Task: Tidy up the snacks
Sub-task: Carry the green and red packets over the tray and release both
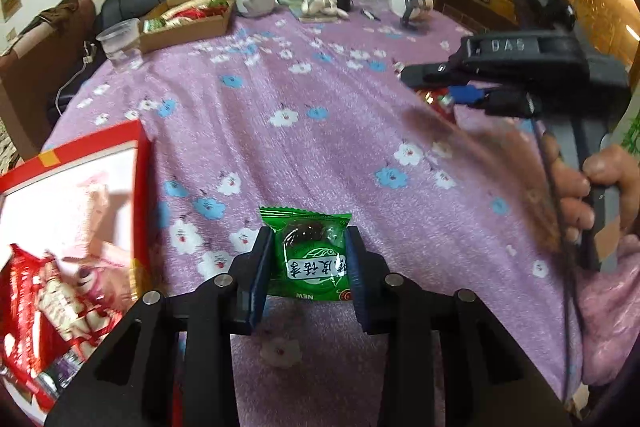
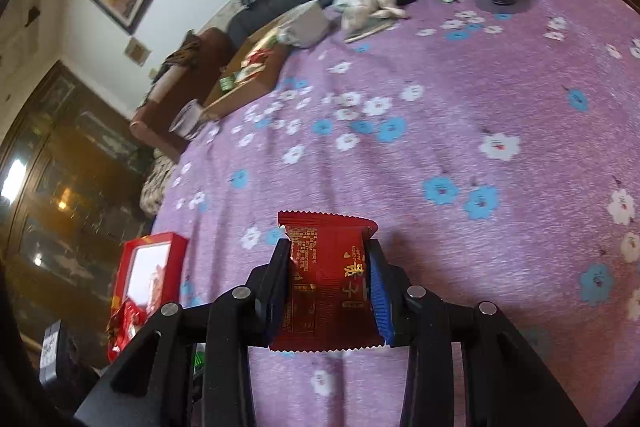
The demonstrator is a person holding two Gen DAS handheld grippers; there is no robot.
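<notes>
**Both grippers loaded over the floral cloth**

Your left gripper [image 1: 310,259] had its jaws clamped on a green snack packet [image 1: 310,255], held above the purple tablecloth [image 1: 320,131] just right of the red box [image 1: 80,187], which held red-wrapped snacks. Your right gripper [image 2: 330,283] had its jaws clamped on a red snack packet [image 2: 326,283] above the same cloth. A brown cardboard tray [image 1: 188,23] of snacks stood at the far edge.
</notes>
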